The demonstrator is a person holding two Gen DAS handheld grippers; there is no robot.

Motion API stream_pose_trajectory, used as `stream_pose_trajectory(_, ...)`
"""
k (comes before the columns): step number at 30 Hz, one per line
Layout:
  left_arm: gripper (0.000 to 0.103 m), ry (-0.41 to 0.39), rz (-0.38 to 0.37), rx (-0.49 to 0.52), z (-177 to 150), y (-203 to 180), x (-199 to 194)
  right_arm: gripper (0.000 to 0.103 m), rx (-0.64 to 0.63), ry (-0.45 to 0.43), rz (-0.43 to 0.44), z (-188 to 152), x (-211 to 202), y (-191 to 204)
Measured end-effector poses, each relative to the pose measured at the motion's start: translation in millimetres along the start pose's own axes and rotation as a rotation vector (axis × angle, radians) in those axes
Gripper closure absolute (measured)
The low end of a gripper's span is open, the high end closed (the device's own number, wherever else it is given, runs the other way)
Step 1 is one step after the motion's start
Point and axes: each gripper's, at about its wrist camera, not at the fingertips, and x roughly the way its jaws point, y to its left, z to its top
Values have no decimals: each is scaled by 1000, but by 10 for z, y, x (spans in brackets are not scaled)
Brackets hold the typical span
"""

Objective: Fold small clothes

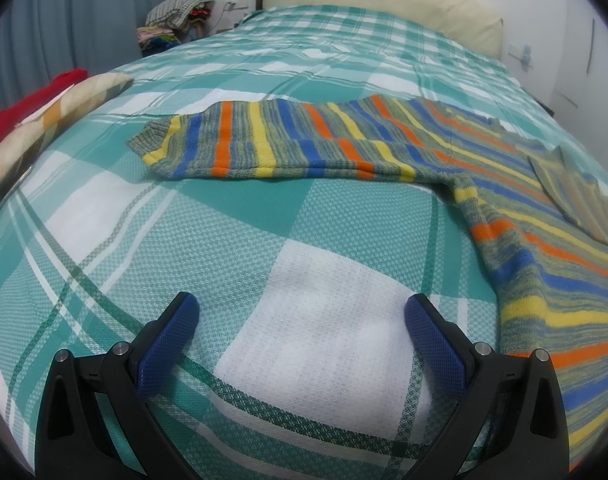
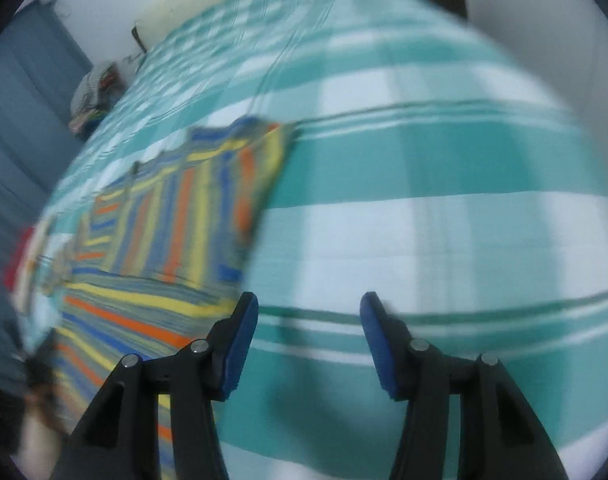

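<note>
A small striped knit sweater (image 1: 424,148) in orange, yellow, blue and grey lies flat on the green and white checked bedspread (image 1: 224,216). One sleeve (image 1: 240,144) stretches out to the left. My left gripper (image 1: 302,308) hovers open over bare bedspread, to the near left of the sweater body, nothing between its blue pads. The right wrist view is blurred. There the sweater (image 2: 176,216) lies to the left, and my right gripper (image 2: 310,306) stands open over the bedspread (image 2: 444,240) just right of the sweater's edge, holding nothing.
A red and beige folded pile (image 1: 36,120) lies at the bed's left edge. A cream pillow or headboard cushion (image 1: 384,4) spans the far end. A heap of clothes (image 1: 176,20) sits beyond the bed by the blue curtain (image 1: 64,20).
</note>
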Motion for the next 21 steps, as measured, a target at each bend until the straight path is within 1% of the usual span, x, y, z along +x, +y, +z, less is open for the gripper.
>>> stream_pose_trajectory(1, 0, 1, 1, 1, 1, 0, 2, 45, -14, -28, -33, -67, -44, -34)
stream_pose_trajectory(3, 0, 1, 4, 2, 2, -8, 7, 44, -32, -90, -107, -242, -126, -136)
stream_pose_trajectory(6, 0, 1, 3, 2, 2, -8, 7, 43, -45, -136, -166, -391, -132, -221)
stream_pose_trajectory(7, 0, 1, 3, 2, 3, -5, 8, 40, -50, -145, -177, -419, -120, -230)
stream_pose_trajectory(8, 0, 1, 4, 3, 2, -7, 7, 35, -53, -157, -178, -450, -106, -237)
stream_pose_trajectory(9, 0, 1, 5, 3, 3, -6, 8, 32, -59, -169, -179, -467, -88, -223)
stream_pose_trajectory(10, 0, 1, 4, 3, 2, -7, 7, 26, -68, -175, -184, -486, -70, -205)
stream_pose_trajectory(11, 0, 2, 5, 3, 2, -6, 7, 17, -82, -174, -195, -495, -36, -187)
stream_pose_trajectory(13, 0, 2, 6, 4, 1, -10, 9, 10, -100, -169, -207, -488, 56, -111)
stream_pose_trajectory(15, 0, 3, 11, 7, -4, -15, 13, 9, -105, -169, -212, -492, 70, -108)
stream_pose_trajectory(21, 0, 18, 12, 8, 9, -3, 33, 7, -86, -178, -189, -489, 101, -120)
